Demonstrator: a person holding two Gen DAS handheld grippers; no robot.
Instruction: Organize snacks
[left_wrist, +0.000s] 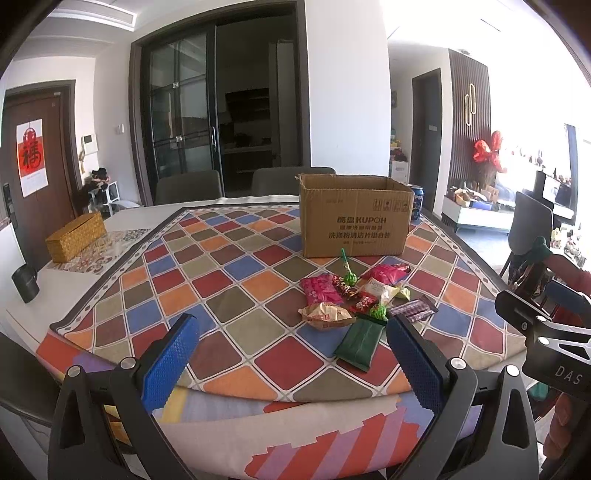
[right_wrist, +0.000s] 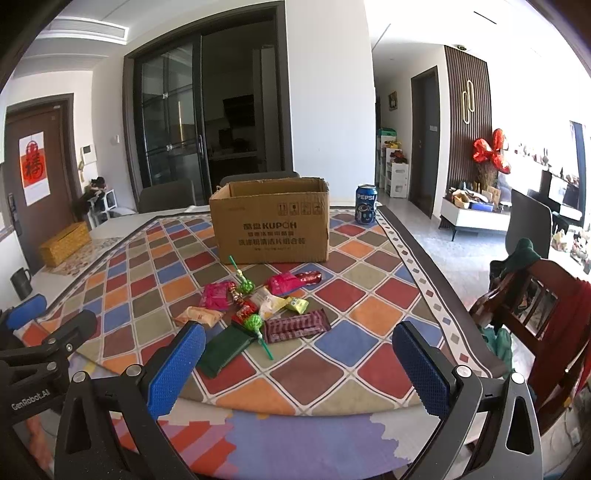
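Both grippers hang released over the near bench edge – left gripper (left_wrist: 291, 365), right gripper (right_wrist: 297, 365), each empty. The snacks (right_wrist: 258, 314) lie heaped at mid-frame on the checkered cloth (right_wrist: 155, 280), just before the open cardboard box (right_wrist: 271, 229) – not touching it.

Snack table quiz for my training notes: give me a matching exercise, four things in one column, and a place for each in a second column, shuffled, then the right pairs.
Things:
1. cardboard box
2. Pepsi can
3. dark green packet
4. woven box

Places:
A. far left of the table, off the chequered cloth
B. nearest edge of the snack pile, closest to the grippers
C. right of the cardboard box, at the far edge of the cloth
D. just behind the snack pile, top open

Pairs: 1-D, 2-C, 3-B, 4-A
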